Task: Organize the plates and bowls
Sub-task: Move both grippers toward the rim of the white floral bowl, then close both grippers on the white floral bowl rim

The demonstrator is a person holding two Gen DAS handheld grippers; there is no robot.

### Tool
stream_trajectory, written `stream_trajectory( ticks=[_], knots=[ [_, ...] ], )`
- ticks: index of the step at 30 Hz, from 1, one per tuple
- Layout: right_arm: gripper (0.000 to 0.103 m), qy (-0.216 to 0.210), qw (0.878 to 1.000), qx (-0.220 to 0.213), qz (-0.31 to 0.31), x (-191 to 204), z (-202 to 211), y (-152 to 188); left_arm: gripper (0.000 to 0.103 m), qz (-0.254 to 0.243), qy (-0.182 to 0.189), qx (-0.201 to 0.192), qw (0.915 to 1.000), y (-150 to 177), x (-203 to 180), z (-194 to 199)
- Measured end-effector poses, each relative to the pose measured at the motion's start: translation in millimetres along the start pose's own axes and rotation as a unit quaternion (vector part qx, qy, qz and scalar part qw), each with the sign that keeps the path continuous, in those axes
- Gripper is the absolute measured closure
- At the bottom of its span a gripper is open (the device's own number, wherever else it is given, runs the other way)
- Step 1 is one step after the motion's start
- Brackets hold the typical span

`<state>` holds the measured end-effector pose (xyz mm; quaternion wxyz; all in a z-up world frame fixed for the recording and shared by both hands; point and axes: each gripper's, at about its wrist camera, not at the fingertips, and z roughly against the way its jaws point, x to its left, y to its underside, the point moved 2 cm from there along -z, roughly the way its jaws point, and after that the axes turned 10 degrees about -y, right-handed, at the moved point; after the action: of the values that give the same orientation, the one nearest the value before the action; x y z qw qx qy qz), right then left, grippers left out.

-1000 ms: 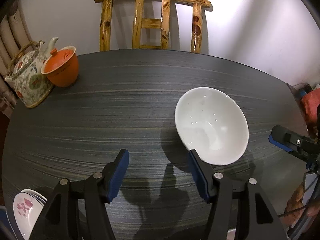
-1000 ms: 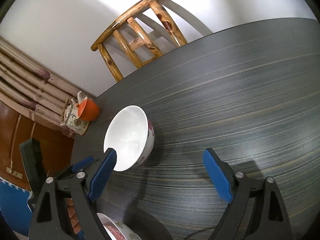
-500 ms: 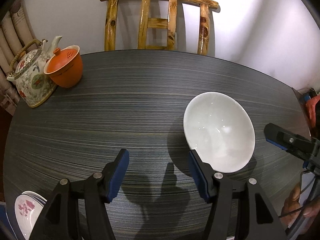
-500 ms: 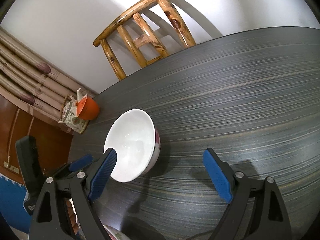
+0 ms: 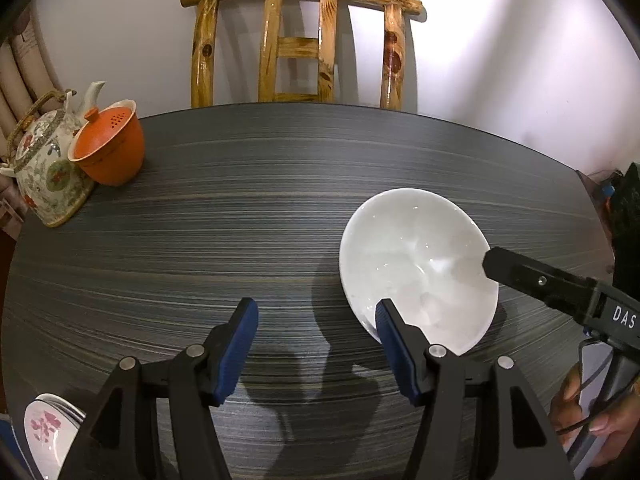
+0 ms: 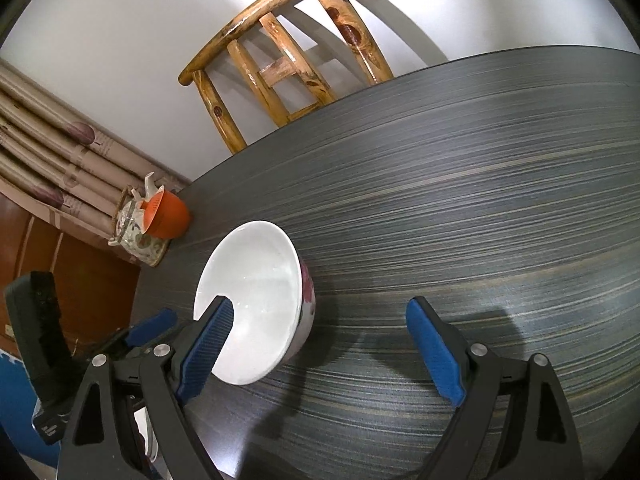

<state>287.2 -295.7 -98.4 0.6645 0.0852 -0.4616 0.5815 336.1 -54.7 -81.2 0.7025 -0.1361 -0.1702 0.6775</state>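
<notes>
Edging closer than a second earlier, the right gripper (image 6: pixel 320 344) had brought one blue pad (image 6: pixel 208 340) over the rim of the white ceramic bowl with a pink floral outside (image 6: pixel 256 300), its jaws spread and pinching nothing. The bowl sat upright on the dark striped table (image 5: pixel 200 240), toward its right edge in the left wrist view. Beside it hung the left gripper (image 5: pixel 316 344), jaws likewise spread and empty. A rim grasp looked imminent; flowered plates (image 5: pixel 44 436) waited at the near-left corner.
</notes>
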Motion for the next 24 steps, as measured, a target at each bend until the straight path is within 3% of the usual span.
stream_trajectory(
  ticks=[24],
  knots=[
    [0.037,0.004,0.999,0.039,0.015,-4,-31,-9,0.041,0.0,0.024,0.011,0.9996,3,-5,-13]
  ],
)
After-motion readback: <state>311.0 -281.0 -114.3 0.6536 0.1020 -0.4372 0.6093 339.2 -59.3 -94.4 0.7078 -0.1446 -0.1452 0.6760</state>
